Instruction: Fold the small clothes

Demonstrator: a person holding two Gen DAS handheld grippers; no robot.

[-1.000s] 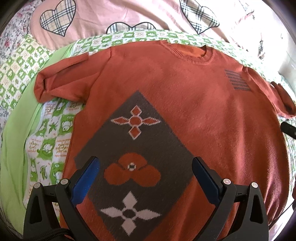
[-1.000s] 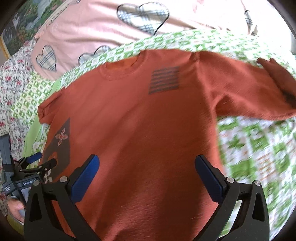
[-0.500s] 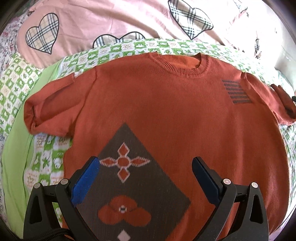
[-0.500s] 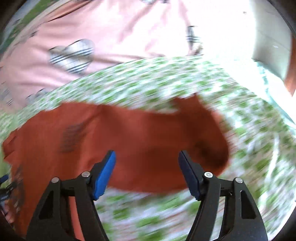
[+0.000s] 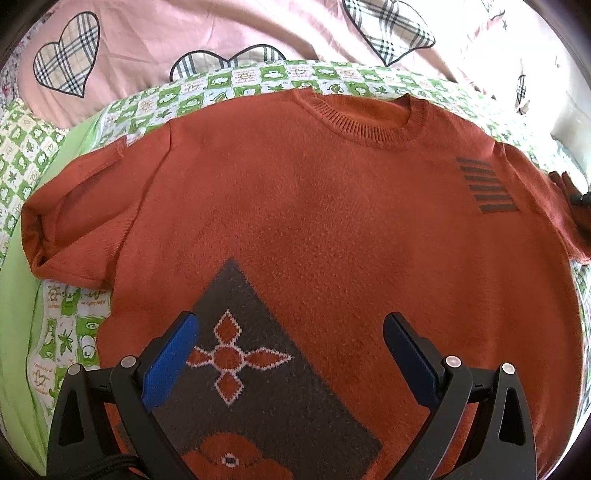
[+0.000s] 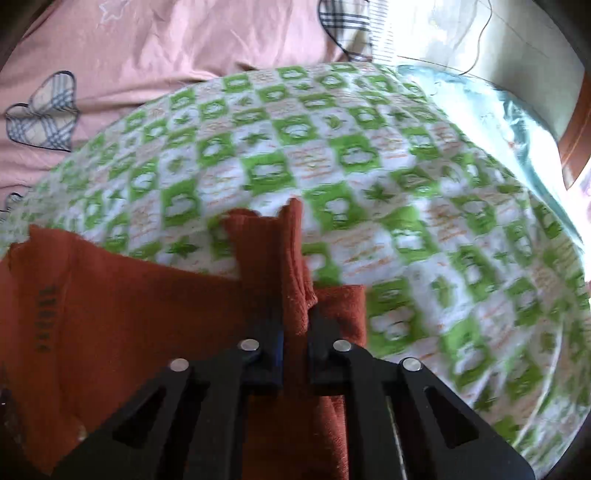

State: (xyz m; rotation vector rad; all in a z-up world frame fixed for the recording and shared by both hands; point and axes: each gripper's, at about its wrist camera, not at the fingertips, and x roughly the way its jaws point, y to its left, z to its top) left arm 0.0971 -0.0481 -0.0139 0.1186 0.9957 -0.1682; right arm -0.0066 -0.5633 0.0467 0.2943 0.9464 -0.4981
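A rust-orange knit sweater [image 5: 325, 206] lies flat, front up, on a green-and-white checked blanket [image 5: 258, 79]. It has a dark diamond panel with flower shapes low on its front and a dark striped patch near one shoulder. My left gripper [image 5: 290, 354] is open and empty, hovering above the diamond panel. My right gripper [image 6: 295, 325] is shut on the end of the sweater's right sleeve [image 6: 291, 254], which bunches up between the jaws. The sleeve end also shows at the right edge of the left wrist view [image 5: 569, 206].
A pink quilt with plaid hearts [image 5: 221, 33] lies behind the blanket. A plain light-green border [image 5: 18, 332] runs along the blanket's left side. A shiny pale-blue cover [image 6: 517, 107] and a wooden edge [image 6: 576, 122] lie at the far right.
My right gripper swung right to the sleeve end and closed on it. My left gripper moved up the sweater front, from the lower flower shapes toward the collar, staying open.
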